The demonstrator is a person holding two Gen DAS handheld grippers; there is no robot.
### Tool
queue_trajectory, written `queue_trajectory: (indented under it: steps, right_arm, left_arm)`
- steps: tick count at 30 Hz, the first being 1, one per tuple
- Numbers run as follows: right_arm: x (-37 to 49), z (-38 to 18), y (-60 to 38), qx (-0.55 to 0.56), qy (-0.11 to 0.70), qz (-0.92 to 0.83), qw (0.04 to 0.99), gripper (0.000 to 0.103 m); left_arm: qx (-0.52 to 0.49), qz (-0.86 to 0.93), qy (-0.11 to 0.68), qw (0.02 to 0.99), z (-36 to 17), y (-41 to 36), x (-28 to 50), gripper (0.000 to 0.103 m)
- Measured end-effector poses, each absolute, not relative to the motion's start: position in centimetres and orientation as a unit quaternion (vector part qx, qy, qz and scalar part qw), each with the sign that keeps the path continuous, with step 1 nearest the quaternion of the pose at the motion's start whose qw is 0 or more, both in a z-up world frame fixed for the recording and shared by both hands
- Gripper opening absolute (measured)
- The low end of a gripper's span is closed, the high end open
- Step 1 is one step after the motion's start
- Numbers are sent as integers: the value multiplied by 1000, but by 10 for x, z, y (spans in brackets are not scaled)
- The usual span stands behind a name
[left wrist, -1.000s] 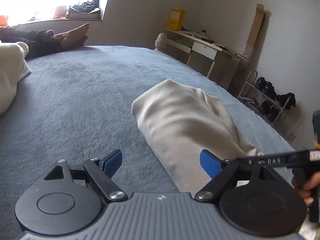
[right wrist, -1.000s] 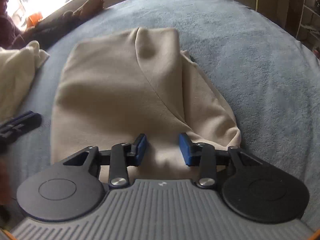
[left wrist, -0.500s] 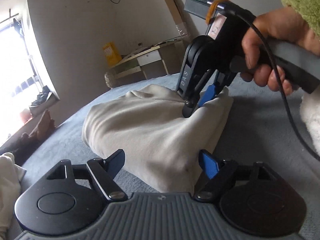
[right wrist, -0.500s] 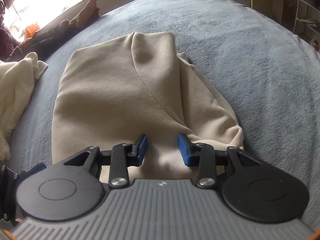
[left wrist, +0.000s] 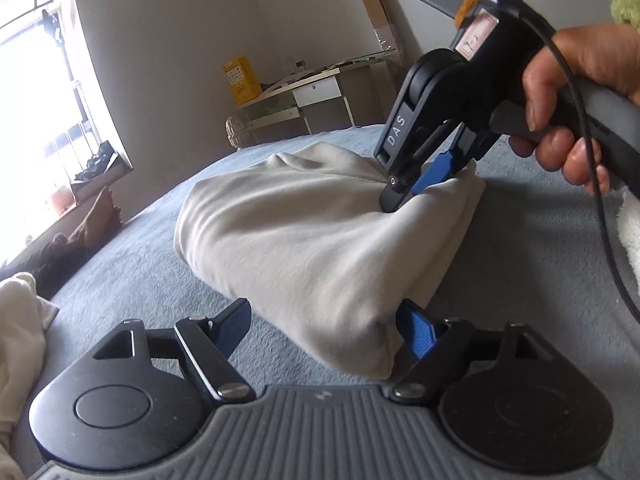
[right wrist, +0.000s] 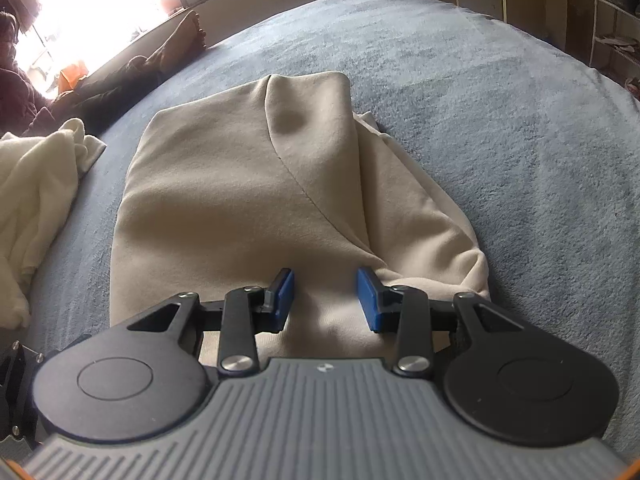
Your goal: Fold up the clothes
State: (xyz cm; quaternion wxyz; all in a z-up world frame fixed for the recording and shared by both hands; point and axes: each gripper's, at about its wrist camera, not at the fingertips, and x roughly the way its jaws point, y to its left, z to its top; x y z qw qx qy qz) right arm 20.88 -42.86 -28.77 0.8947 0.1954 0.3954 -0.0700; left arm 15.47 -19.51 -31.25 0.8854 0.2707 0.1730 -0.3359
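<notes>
A folded beige garment (left wrist: 312, 240) lies on the blue-grey bed cover (left wrist: 132, 280). My left gripper (left wrist: 326, 328) is open and low on the bed, with the garment's near corner between its blue pads (left wrist: 416, 330). In the left wrist view, a hand (left wrist: 580, 92) holds my right gripper (left wrist: 404, 196), whose tips press down on the garment's far right edge. From the right wrist view the garment (right wrist: 240, 200) stretches away with a fold ridge down its middle. The right gripper (right wrist: 326, 300) is open, its fingers a small gap apart with flat fabric under them.
A heap of cream cloth (right wrist: 36, 200) lies left of the garment, also seen low on the left as cream cloth (left wrist: 20, 328). A person's legs and bare feet (right wrist: 176, 48) rest at the bed's far edge. A desk (left wrist: 308, 92), yellow box (left wrist: 240, 80) and shoe rack (right wrist: 616, 20) stand beyond.
My left gripper swung round from looking along the bed to facing the garment's corner and the right gripper, then closed in. The right gripper stayed on the garment with the same gap.
</notes>
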Motion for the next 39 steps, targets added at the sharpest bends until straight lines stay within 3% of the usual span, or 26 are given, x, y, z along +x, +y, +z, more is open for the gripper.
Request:
queue_trajectory:
  steps: [13, 17, 24, 27, 30, 32, 34, 39]
  right_arm:
    - [210, -291, -429, 201, 392, -40, 897, 33]
    - [209, -291, -431, 200, 391, -39, 897, 33]
    - [209, -282, -420, 166, 398, -47, 901, 34]
    - [208, -259, -403, 98, 392, -52, 913, 35]
    - [211, -226, -381, 42, 364, -17, 930, 27]
    - [220, -209, -365, 14, 357, 26, 934, 24]
    - [232, -220, -360, -7, 379, 42, 925, 20]
    - [263, -268, -354, -52, 451, 62, 889, 13]
  left_arm:
    - [239, -288, 252, 893, -317, -170, 175, 82]
    - [185, -331, 307, 873, -302, -141, 183, 82]
    - [63, -297, 303, 903, -263, -84, 203, 82]
    - [12, -311, 284, 907, -253, -89, 215, 67]
    - [3, -338, 282, 898, -263, -104, 215, 48]
    - [4, -358, 285, 889, -273, -115, 214, 27]
    - [6, -378, 288, 880, -283, -126, 213, 17]
    - [8, -426, 295, 856, -308, -154, 210, 10]
